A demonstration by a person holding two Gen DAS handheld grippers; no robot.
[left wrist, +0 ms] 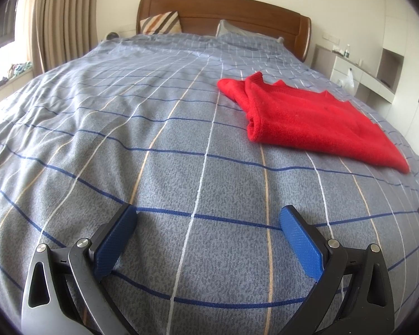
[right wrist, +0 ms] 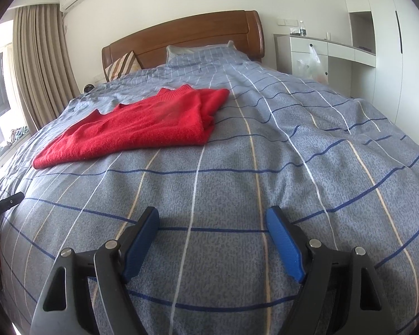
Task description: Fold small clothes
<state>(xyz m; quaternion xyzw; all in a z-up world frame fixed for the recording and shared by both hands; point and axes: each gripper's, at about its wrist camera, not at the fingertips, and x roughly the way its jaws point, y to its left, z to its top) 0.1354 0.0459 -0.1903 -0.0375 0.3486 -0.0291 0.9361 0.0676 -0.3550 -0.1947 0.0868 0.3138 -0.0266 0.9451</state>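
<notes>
— Nearest the lens, what is sitting there?

— Blue-padded black left gripper (left wrist: 208, 219), hanging just over the grey-blue checked duvet (left wrist: 153, 153) with its jaws spread wide and nothing between them. Its twin, the blue-padded black right gripper (right wrist: 212, 220), is likewise hanging released over the same duvet (right wrist: 237, 167), gripping nothing.

— Working down from the biggest thing?

— That duvet is covering the whole bed and running back to the curved brown wooden headboard (left wrist: 223, 11) at the far end. Beige pleated curtains (right wrist: 39, 64) are hanging at the far left, and a white built-in desk unit (right wrist: 329, 53) is standing at the far right.

— Where is the garment lying?

— The red knitted sweater (left wrist: 310, 117) is lying folded on the duvet, well apart from both grippers. From the left wrist it is showing to the right and farther off; from the right wrist it (right wrist: 137, 125) is showing to the left. Neither gripper is touching it.

— Anything smaller?

— A striped brown and cream cushion (left wrist: 162, 23) is leaning against the headboard, far left.
</notes>
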